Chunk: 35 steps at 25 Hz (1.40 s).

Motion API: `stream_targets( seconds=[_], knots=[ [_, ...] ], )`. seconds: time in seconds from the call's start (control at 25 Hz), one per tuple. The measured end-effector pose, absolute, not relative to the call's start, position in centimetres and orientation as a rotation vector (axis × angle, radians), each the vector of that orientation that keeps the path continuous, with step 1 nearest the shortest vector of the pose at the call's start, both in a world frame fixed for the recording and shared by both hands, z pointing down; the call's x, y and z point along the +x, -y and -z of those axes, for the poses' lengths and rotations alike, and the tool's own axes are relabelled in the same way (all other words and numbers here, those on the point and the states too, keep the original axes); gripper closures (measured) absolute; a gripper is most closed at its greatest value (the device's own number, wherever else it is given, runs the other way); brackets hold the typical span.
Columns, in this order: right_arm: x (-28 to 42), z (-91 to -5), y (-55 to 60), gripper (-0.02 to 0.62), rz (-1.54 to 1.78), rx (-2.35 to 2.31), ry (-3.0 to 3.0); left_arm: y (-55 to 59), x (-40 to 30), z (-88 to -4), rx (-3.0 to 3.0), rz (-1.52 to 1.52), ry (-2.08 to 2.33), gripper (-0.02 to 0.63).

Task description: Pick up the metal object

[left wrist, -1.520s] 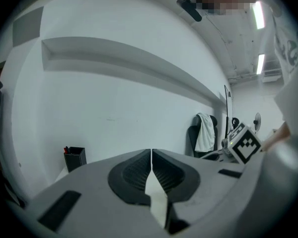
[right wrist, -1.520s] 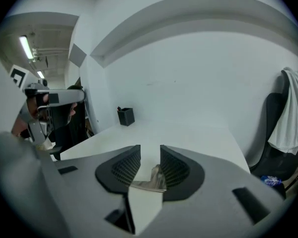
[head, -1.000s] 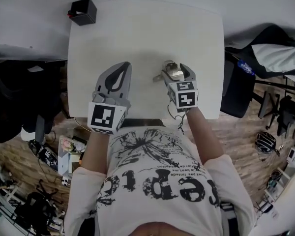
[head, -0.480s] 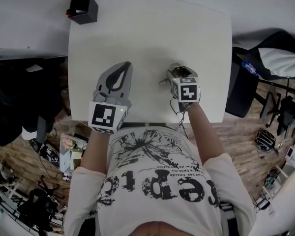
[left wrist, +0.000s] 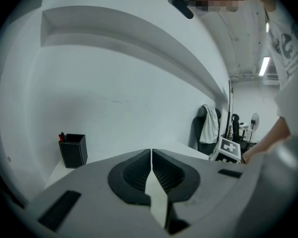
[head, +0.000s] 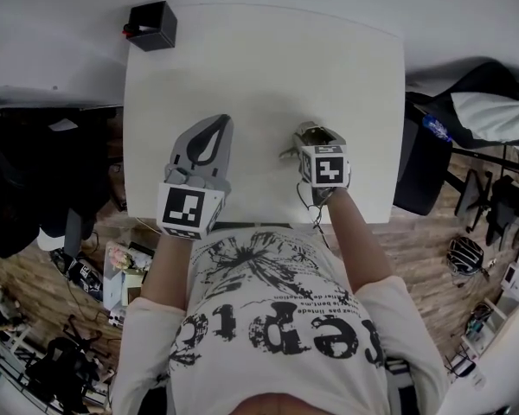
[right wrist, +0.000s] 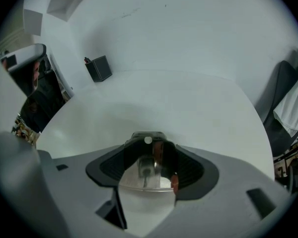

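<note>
A shiny metal object [head: 306,133] with a short handle [head: 287,153] lies on the white table [head: 259,59], near its front edge. My right gripper [head: 316,133] reaches over it from the front. In the right gripper view the metal object [right wrist: 145,175] fills the gap between the dark pads [right wrist: 188,170], and the right gripper [right wrist: 149,145] jaws are closing around it. My left gripper [head: 214,121] rests to the left, about a hand's width away, jaws together with nothing in them; the left gripper view shows the left gripper [left wrist: 151,150] closed tip to tip.
A black pen holder [head: 151,24] stands at the table's far left corner, also visible as the pen holder [left wrist: 72,150] and the holder [right wrist: 99,68]. A dark chair with clothing [head: 467,102] is beyond the right edge. A white wall rises behind the table.
The right gripper has come further over the metal object, so its handle now pokes out less to the left. The left gripper has stayed put.
</note>
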State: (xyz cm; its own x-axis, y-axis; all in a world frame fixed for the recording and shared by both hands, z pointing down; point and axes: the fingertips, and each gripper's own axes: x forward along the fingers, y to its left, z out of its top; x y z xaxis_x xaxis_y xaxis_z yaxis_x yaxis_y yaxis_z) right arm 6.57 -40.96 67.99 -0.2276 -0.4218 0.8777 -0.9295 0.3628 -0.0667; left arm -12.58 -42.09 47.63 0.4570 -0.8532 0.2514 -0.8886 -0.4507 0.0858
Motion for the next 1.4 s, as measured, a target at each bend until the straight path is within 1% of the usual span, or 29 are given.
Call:
stream_targets(
  seconds=[0.28,0.68,1.0,1.4],
  knots=[
    [6.2,-63.1,41.5,0.314,-0.710,1.243,1.938,41.2,-11.7,-45.4,2.529,-0.245,1.560,0.595],
    [5.5,-52.2,42.3,0.316,-0.514,1.344,2.183,39.4,-10.4,-41.6,2.580,-0.233,1.629,0.595],
    [6.5,-43.8,41.1,0.316,-0.332,1.436,2.356,38.2,-9.4,-38.1,2.598,-0.197,1.676,0.595],
    [7.4,-37.4,39.5,0.316,-0.215,1.507,2.529,37.5,-8.3,-36.2,2.589,-0.162,1.704,0.595]
  ],
)
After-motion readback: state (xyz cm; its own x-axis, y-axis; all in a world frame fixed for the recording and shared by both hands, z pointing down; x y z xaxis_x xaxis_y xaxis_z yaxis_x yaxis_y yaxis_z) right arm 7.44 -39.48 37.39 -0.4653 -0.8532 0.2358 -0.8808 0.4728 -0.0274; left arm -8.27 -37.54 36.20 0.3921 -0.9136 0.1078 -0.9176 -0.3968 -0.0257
